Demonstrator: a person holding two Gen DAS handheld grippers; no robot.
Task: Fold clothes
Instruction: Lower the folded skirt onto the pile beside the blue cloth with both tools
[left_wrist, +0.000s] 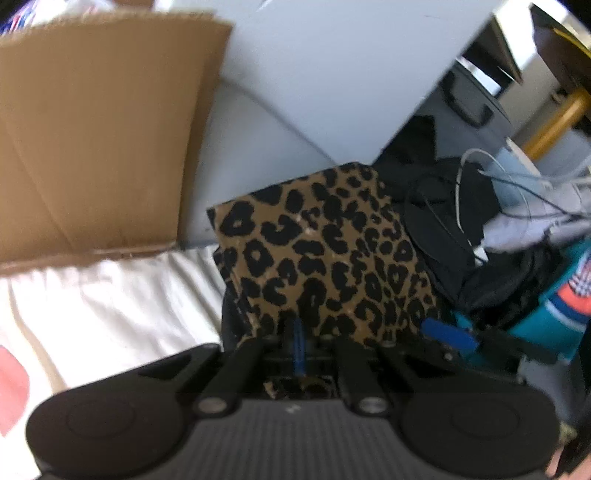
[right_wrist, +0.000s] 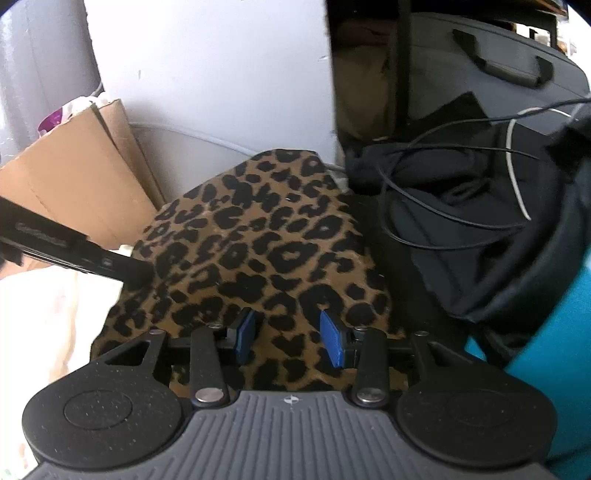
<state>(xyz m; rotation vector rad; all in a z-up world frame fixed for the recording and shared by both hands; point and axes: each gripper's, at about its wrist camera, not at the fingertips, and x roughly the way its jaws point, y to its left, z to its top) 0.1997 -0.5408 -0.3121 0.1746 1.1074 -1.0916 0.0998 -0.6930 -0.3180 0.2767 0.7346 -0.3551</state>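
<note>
The left hand-held gripper (left_wrist: 300, 343) was clenched on the near edge of the leopard-print garment (left_wrist: 325, 251), its blue pads drawn together into one thin strip with the cloth bunched around them. A fold of the same print showed beneath the linkage, close to the camera. The right hand-held gripper (right_wrist: 290, 338) stood released over the same garment (right_wrist: 258, 243), its two blue pads (right_wrist: 245, 334) set apart with patterned cloth visible between them; whether the pads touched the fabric could not be told. In the right wrist view, a black arm of the left hand-held gripper reached in from the left edge and met the garment's left side.

The garment lay as a folded, roughly rectangular bundle on a white bedsheet (left_wrist: 110, 295), its far edge reaching up toward a pale grey wall (left_wrist: 332, 74). To its left, a brown cardboard box (left_wrist: 96, 140) rested on the sheet, one flap leaning toward the camera. Just beside the garment on the right sat a heap of black clothing (right_wrist: 461, 229), with thin black and white cables (right_wrist: 443, 155) looped across it. A teal fabric (left_wrist: 554, 317) with an orange and white patch lay near the lower right of that heap. Beyond the heap stood a grey suitcase (right_wrist: 480, 74) with a dark handle.
</note>
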